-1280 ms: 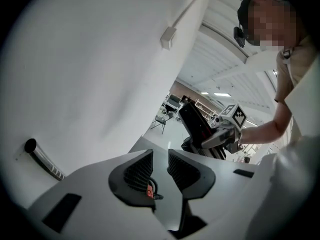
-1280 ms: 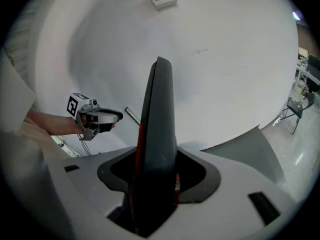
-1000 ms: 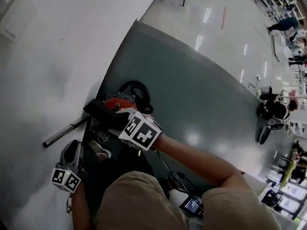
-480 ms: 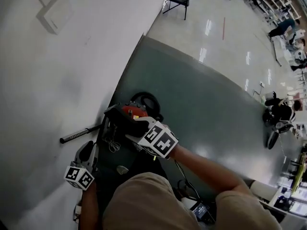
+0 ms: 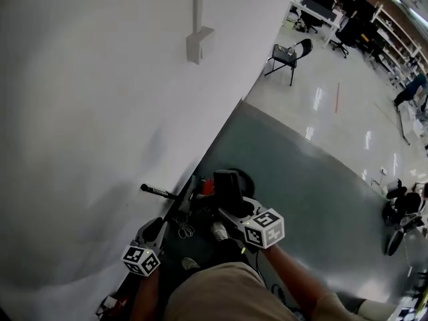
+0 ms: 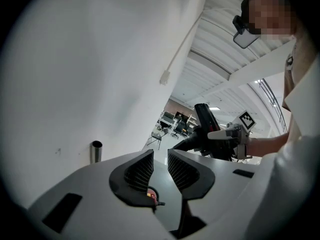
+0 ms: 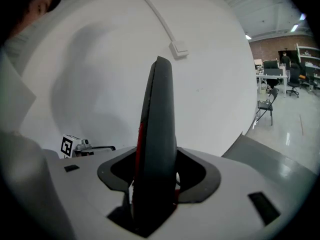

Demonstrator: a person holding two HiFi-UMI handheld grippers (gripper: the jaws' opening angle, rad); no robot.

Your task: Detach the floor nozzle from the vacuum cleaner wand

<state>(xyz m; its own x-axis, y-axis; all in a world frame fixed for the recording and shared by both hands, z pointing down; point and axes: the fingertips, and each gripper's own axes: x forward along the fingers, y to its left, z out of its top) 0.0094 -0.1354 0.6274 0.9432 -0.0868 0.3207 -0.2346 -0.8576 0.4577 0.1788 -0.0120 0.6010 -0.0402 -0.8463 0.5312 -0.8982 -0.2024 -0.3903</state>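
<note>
Right gripper (image 7: 157, 173): fingers clamped on the floor nozzle (image 7: 157, 129), which now stands on end and raised. A second ago it lay low against the wand (image 5: 158, 192). The wand now lies apart at the floor mat's (image 5: 301, 172) left edge. Left gripper (image 6: 160, 169): fingers closed, empty, also higher.

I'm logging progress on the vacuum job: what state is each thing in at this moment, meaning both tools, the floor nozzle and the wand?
left tool: shut, nothing between its jaws.
right tool: shut on the floor nozzle.
floor nozzle: off the wand, standing up out of the right tool's grip.
wand: open end bare, no nozzle on it, in neither tool.
</note>
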